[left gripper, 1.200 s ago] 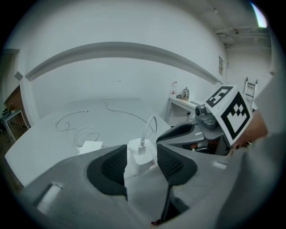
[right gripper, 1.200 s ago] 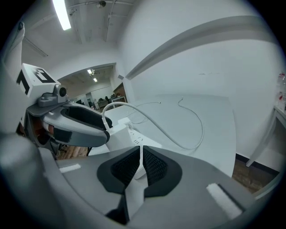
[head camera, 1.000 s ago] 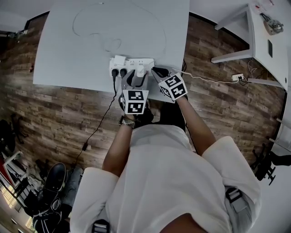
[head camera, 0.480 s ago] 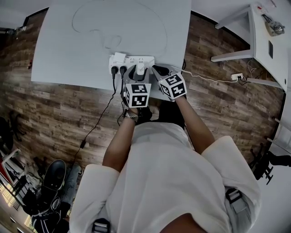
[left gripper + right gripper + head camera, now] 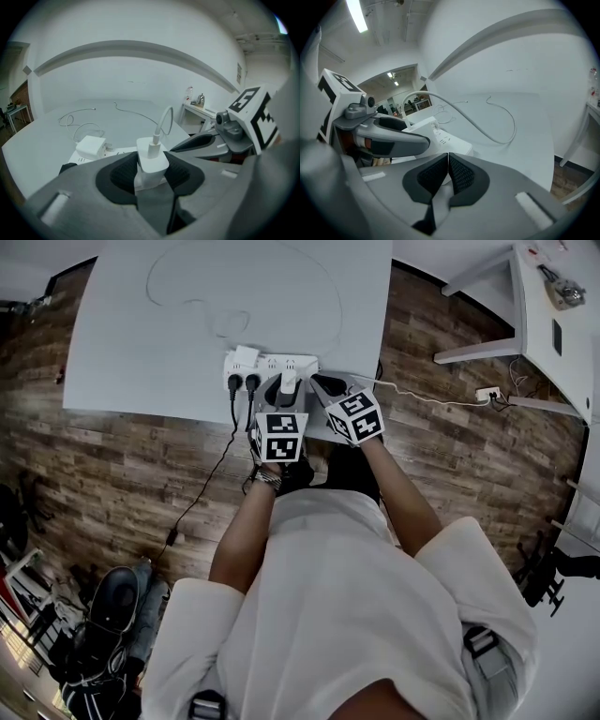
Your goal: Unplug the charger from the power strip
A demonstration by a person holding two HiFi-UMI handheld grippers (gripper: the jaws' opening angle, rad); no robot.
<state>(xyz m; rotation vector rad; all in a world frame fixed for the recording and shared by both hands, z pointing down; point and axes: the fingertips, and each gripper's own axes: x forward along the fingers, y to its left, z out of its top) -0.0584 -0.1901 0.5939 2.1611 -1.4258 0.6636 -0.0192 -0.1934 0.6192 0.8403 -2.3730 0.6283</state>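
My left tongs have just been closing, and now both dark ribbed pads press on the sides of the white charger, which stands upright between them. Its white cable rises from the top in an arch and runs off across the bench, where it lies in loose loops. The charger's lower part is hidden behind my tongs, so I cannot see where it meets the socket; from above it sits at the power strip, right of the strip's middle.

My right tongs are closed with nothing in them, the two pads meeting edge to edge. Their tip lies just beside the right end of the power strip; whether it touches the strip I cannot tell. The two tongs are close together, the right one's marker cube just beside the left one's.

The strip lies along the near edge of the white bench. At its left end sits a second white adapter, and two black plugs are pushed in side by side next to it, their dark cords dropping to the wooden floor
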